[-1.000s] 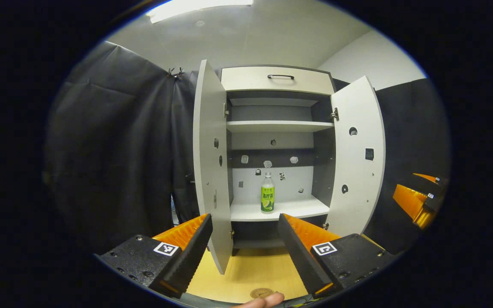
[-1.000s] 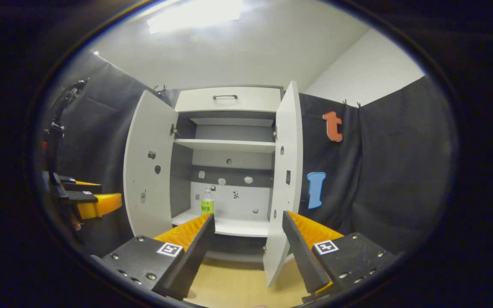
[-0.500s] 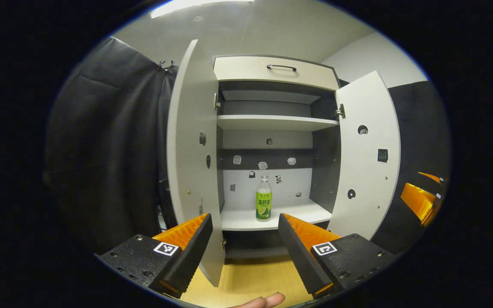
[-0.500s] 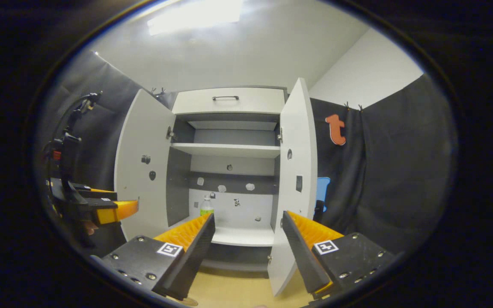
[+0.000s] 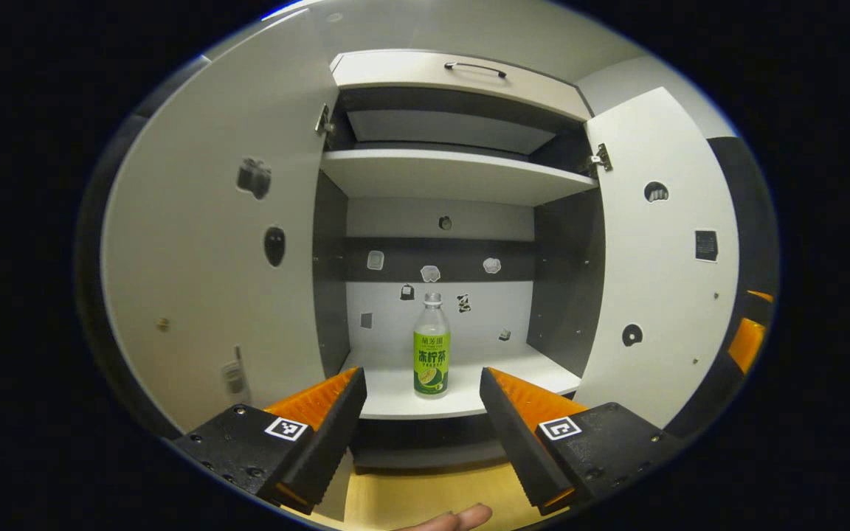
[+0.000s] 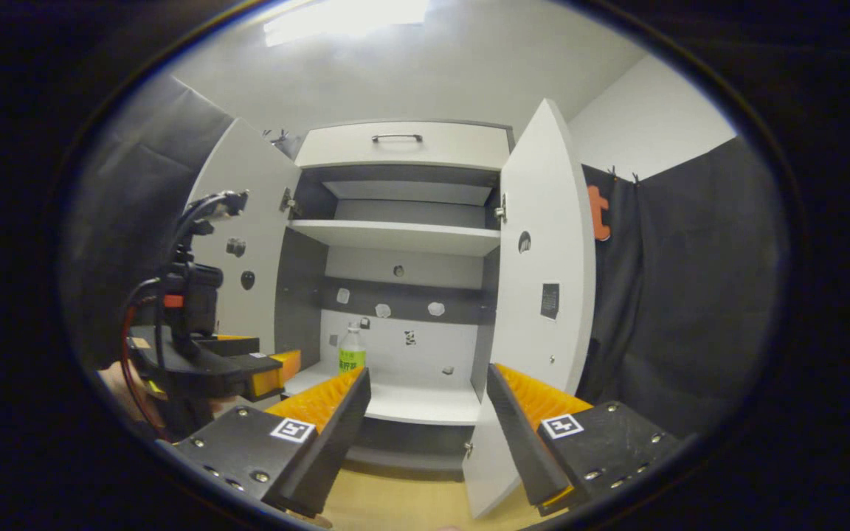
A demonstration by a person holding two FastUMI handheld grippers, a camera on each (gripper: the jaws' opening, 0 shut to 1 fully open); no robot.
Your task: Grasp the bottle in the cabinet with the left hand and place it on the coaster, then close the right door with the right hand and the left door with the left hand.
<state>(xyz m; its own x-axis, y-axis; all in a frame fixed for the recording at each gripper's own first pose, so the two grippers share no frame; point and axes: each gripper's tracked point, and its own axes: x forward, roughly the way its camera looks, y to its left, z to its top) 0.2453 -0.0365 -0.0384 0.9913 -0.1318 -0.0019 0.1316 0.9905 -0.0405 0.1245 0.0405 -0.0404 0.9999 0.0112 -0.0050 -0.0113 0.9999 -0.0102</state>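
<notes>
A clear bottle (image 5: pixel 432 346) with a green label stands upright on the lower shelf (image 5: pixel 462 383) of the open cabinet, straight ahead of my left gripper (image 5: pixel 422 391), which is open and short of the shelf. The left door (image 5: pixel 218 243) is swung wide close on my left; the right door (image 5: pixel 661 251) is open too. In the right gripper view the bottle (image 6: pixel 352 350) shows past the left gripper (image 6: pixel 266 372) held by a hand (image 6: pixel 126 391). My right gripper (image 6: pixel 429 391) is open, empty, facing the right door's (image 6: pixel 543 295) edge.
A drawer with a dark handle (image 5: pixel 475 68) tops the cabinet, and an upper shelf (image 5: pixel 454 173) lies bare. The wooden tabletop (image 5: pixel 425 501) runs below the cabinet, with a fingertip (image 5: pixel 462 518) at the bottom edge. Black cloth (image 6: pixel 690 295) hangs right of the cabinet.
My left gripper has moved forward toward the cabinet, so the bottle and left door loom larger. The right gripper has also come closer, and the left gripper has advanced in its view.
</notes>
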